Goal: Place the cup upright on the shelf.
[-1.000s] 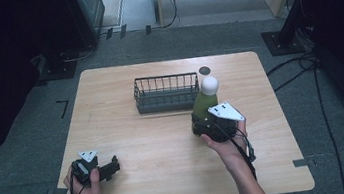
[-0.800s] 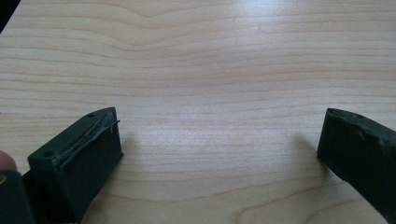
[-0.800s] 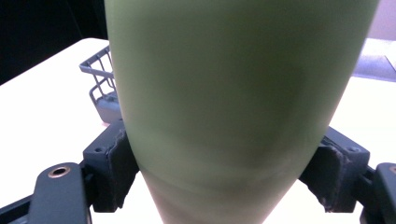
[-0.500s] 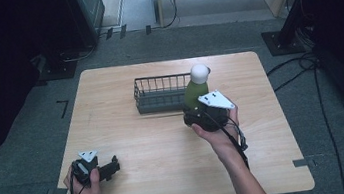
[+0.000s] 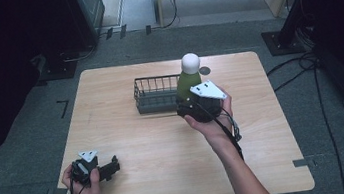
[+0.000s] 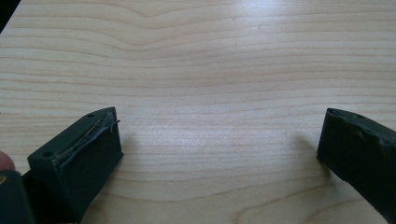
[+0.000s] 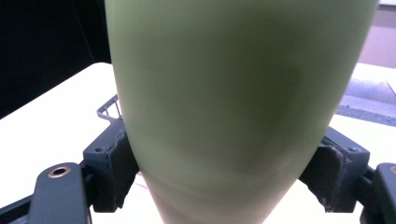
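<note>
A green bottle (image 5: 187,81) with a white round cap is held upright in the air over the right end of the dark wire basket (image 5: 155,95). My right gripper (image 5: 187,106) is shut on the bottle's lower body. In the right gripper view the green bottle (image 7: 233,107) is close up, with a black pad pressed on each side of it. My left gripper (image 5: 111,168) rests near the table's front left corner with its jaws wide apart. In the left gripper view its fingertips (image 6: 88,149) have bare wood between them.
The wooden table (image 5: 137,152) has the wire basket at its back middle. A small dark disc (image 5: 205,70) lies behind the basket near the far edge. Cables and dark stands are on the floor at the right and back.
My right hand has carried the green bottle up and leftward, from beside the basket's right end to over it. The left hand has stayed put.
</note>
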Available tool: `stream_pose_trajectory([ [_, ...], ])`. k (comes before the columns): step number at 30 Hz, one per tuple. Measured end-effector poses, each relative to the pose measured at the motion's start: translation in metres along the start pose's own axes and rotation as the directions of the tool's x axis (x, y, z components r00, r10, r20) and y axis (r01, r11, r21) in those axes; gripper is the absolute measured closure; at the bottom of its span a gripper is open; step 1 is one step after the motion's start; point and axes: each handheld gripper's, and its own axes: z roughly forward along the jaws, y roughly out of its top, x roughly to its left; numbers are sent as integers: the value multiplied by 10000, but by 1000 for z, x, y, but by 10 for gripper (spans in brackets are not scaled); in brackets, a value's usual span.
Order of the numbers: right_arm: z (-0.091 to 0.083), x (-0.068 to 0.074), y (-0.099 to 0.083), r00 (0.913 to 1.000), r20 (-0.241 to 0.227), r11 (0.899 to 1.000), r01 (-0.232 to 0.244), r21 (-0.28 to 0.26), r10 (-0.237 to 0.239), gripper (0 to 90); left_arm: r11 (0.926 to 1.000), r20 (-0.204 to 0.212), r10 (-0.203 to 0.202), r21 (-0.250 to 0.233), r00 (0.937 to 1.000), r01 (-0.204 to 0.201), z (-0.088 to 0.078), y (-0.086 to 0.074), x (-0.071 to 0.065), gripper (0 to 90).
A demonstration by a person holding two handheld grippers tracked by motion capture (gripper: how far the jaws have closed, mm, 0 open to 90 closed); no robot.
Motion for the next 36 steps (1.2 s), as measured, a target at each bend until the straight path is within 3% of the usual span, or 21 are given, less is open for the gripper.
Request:
stream_pose_trajectory([
  [13, 7, 1, 26, 10000, 19, 9997, 17, -253, -17, 208, 10000, -1, 2, 13, 10000, -2, 0, 0, 0, 0],
  [23, 15, 4, 38, 10000, -22, 9965, -53, -838, 51, 207, 10000, 1, 8, 38, 10000, -8, 0, 0, 0, 0],
  [29, 26, 4, 44, 9997, 182, 9940, -170, -1080, 191, 207, 10000, 0, 1, 13, 10000, -1, 0, 0, 0, 0],
  [36, 40, -2, 48, 9986, 480, 9947, -193, -1011, 243, 207, 10000, -2, -13, 2, 10000, 13, 0, 0, 0, 0],
])
